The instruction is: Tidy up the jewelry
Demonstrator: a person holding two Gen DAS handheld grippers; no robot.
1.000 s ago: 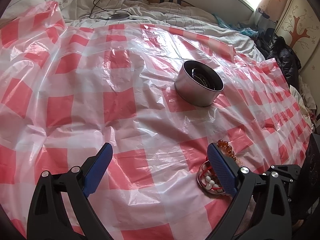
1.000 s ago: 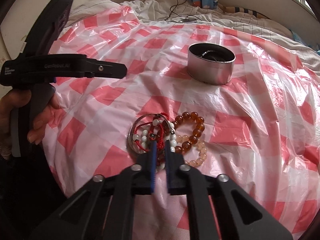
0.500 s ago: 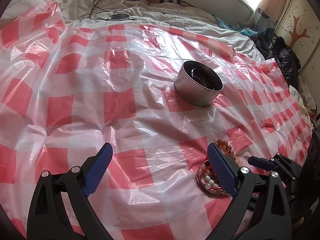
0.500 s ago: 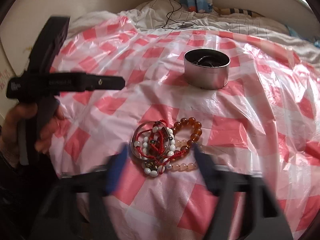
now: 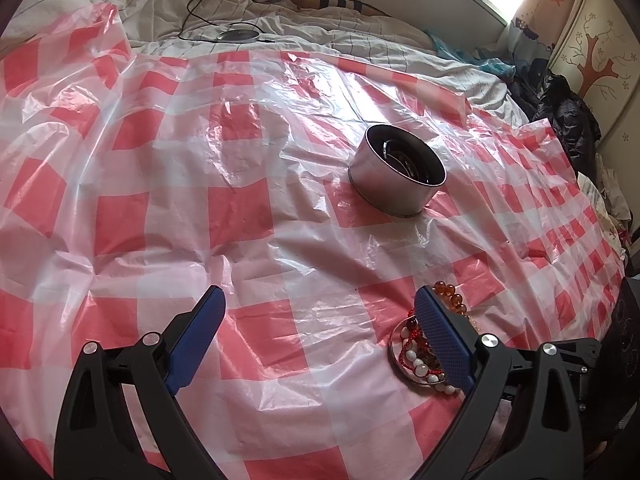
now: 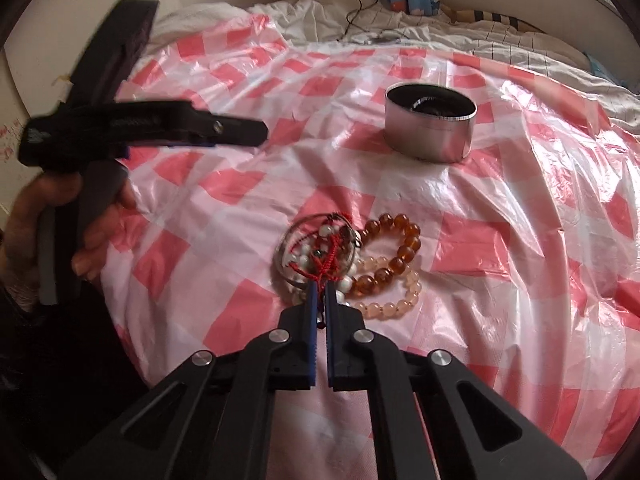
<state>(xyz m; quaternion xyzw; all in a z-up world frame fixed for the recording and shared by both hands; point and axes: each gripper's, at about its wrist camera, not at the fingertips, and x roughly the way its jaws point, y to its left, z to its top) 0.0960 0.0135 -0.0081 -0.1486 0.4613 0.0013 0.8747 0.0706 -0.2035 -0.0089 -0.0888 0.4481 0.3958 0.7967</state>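
Observation:
A pile of jewelry lies on the red-and-white checked plastic sheet: a red cord bracelet [image 6: 320, 258] with white beads, a silver bangle [image 6: 289, 236], an amber bead bracelet [image 6: 394, 250] and a pale pink bead bracelet [image 6: 394, 302]. My right gripper [image 6: 319, 286] is shut on the red cord bracelet at the pile's near edge. My left gripper [image 5: 318, 300] is open and empty above the sheet, left of the pile [image 5: 416, 354]. A round metal tin [image 6: 430, 128] stands farther back, with dark items inside; it also shows in the left wrist view [image 5: 400, 170].
The plastic sheet [image 5: 240, 200] covers a bed with rumpled white bedding [image 5: 360, 36] behind. A cable and round disc [image 5: 238, 35] lie on the bedding. Dark clothes [image 5: 568, 112] are heaped at the right by a wall. The left gripper's body [image 6: 132, 128] hangs at the left.
My right gripper opened wide half a second ago and has now shut on the red cord bracelet. The left gripper has stayed open and nearly still.

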